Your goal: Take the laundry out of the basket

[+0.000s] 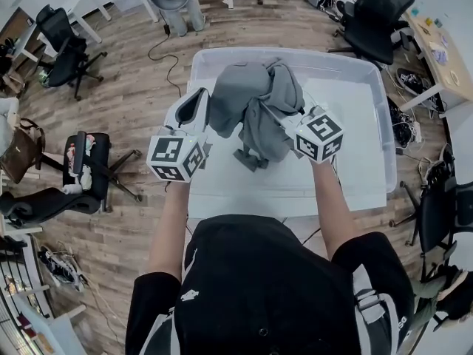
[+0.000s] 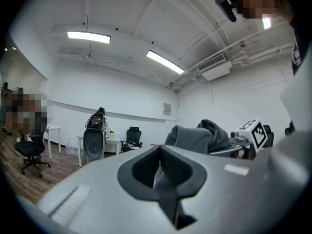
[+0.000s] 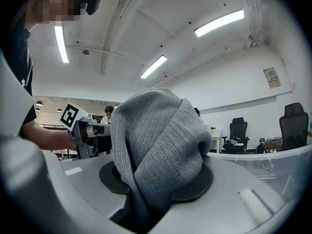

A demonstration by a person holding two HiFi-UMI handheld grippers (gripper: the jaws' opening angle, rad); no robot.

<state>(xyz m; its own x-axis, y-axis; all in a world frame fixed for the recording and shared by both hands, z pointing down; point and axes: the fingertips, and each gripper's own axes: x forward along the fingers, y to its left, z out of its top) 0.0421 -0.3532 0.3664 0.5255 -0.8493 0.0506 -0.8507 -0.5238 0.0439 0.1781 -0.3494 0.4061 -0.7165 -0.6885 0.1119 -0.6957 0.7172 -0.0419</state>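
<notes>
The basket (image 1: 385, 124) floor lies bare at centre right and lower centre of the head view. Its walls ring that room. The hanging grey garment (image 1: 244, 91) blocks the upper centre.

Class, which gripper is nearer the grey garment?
Right. The right gripper has its jaws shut on the grey garment; the left gripper sits beside its left edge.

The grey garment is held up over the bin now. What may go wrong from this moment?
1. Only the right gripper clearly clamps the garment, on a thick bunch; it may slip and fall back into the bin.
2. The left gripper looks shut beside the cloth; whether it holds any is unclear, so it may give no support.
3. The hanging end may catch the bin's rim on the way out.
</notes>
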